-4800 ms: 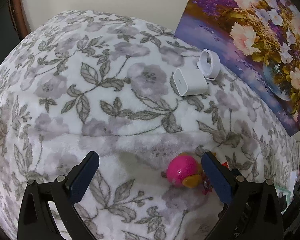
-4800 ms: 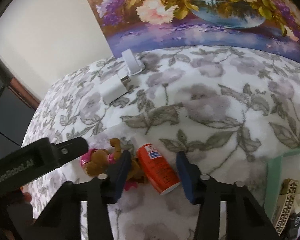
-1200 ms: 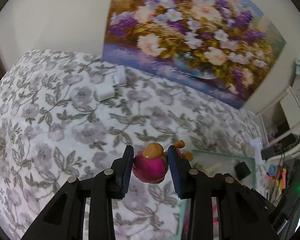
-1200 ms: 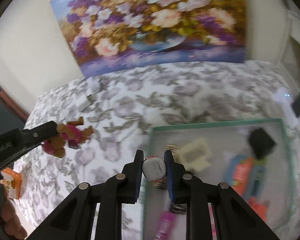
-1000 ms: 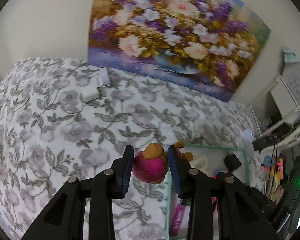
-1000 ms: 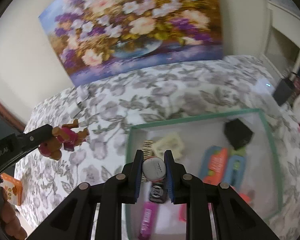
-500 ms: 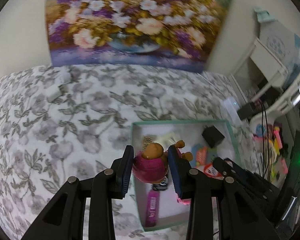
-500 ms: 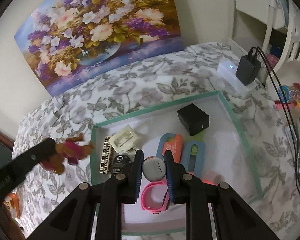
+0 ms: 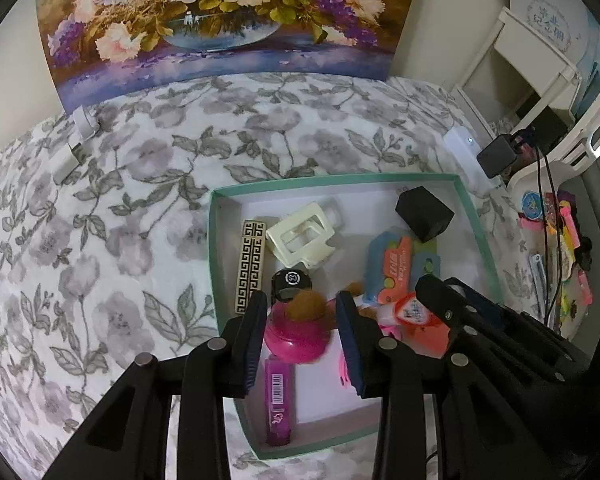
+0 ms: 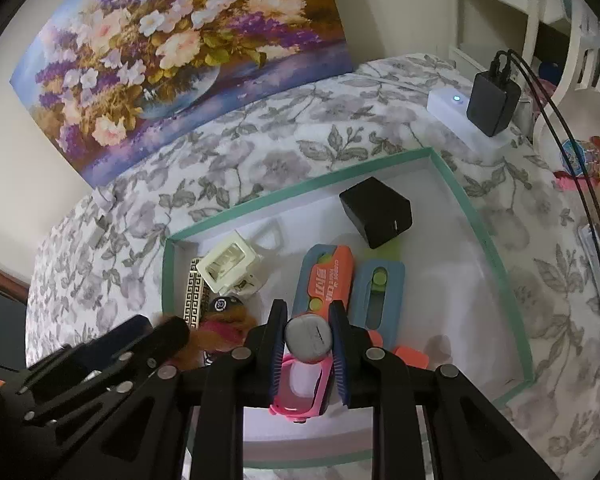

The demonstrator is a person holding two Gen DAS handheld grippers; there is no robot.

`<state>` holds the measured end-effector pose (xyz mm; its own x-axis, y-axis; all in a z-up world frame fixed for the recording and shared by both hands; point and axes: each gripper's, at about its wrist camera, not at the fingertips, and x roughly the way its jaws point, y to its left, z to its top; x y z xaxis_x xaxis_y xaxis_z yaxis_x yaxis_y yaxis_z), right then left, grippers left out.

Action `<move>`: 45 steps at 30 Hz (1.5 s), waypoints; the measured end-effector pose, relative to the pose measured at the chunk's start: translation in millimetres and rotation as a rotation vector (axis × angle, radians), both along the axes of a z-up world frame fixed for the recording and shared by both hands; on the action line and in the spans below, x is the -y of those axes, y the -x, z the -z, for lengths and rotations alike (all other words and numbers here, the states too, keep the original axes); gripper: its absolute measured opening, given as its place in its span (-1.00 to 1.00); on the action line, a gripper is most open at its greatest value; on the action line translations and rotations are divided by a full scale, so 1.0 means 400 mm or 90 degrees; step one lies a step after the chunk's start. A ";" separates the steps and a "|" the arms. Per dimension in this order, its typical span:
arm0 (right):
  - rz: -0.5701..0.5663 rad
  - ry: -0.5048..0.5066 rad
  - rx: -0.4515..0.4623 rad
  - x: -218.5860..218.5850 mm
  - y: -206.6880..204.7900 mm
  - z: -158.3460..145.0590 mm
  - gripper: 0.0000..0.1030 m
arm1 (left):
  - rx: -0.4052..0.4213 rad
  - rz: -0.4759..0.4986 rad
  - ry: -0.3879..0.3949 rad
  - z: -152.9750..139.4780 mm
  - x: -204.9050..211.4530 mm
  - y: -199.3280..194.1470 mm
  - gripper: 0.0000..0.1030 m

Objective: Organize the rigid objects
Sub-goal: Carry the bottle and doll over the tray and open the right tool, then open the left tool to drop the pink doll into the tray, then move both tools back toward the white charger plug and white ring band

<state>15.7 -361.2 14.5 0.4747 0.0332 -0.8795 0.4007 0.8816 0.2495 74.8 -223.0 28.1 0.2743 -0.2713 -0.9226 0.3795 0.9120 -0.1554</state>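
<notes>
My left gripper [image 9: 302, 304] is shut on a pink and brown toy figure [image 9: 298, 330] and holds it over the near part of a green-rimmed box [image 9: 340, 180]. My right gripper [image 10: 308, 320] is shut on an orange glue bottle with a grey base [image 10: 309, 338], also over the box [image 10: 300, 192]. The bottle shows in the left wrist view [image 9: 414, 314]. The toy shows in the right wrist view [image 10: 224, 330] beside the right gripper.
The box holds a black cube [image 9: 424, 212], a cream clip [image 9: 300, 236], a patterned bar [image 9: 252, 264], blue and orange cutters [image 9: 396, 264] and a pink tube [image 9: 278, 404]. White chargers [image 9: 70, 156] lie at the far left of the floral blanket. A white hub [image 10: 460, 116] and cables sit at the right.
Both grippers have moved lower and further over the box with their objects still held. The toy and the bottle now hang just above the things in the box.
</notes>
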 end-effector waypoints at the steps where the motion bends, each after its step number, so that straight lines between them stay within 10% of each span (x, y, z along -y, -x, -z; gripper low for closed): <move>1: 0.002 0.001 0.002 0.002 0.001 -0.003 -0.55 | 0.000 0.000 0.000 -0.001 0.000 -0.001 -0.28; 6: 0.008 -0.002 0.008 0.006 0.002 -0.010 -0.51 | 0.001 -0.012 0.002 -0.007 -0.012 -0.007 -0.14; 12: 0.010 0.007 0.003 -0.001 -0.003 -0.006 0.05 | 0.005 -0.057 0.003 -0.013 -0.053 -0.029 0.09; 31: -0.007 0.045 -0.029 -0.035 -0.026 0.043 0.98 | -0.032 -0.174 -0.069 0.077 -0.200 -0.101 0.48; 33: -0.008 0.054 -0.024 -0.038 -0.027 0.041 1.00 | -0.035 -0.190 -0.069 0.085 -0.222 -0.107 0.79; 45: -0.039 0.072 -0.005 -0.086 -0.050 0.032 1.00 | -0.012 -0.271 -0.064 0.087 -0.372 -0.145 0.82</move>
<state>35.8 -326.7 1.6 0.4681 -0.0374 -0.8829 0.3471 0.9266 0.1448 132.7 -74.3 -6.6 0.3254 -0.0460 -0.9444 -0.0351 0.9975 -0.0606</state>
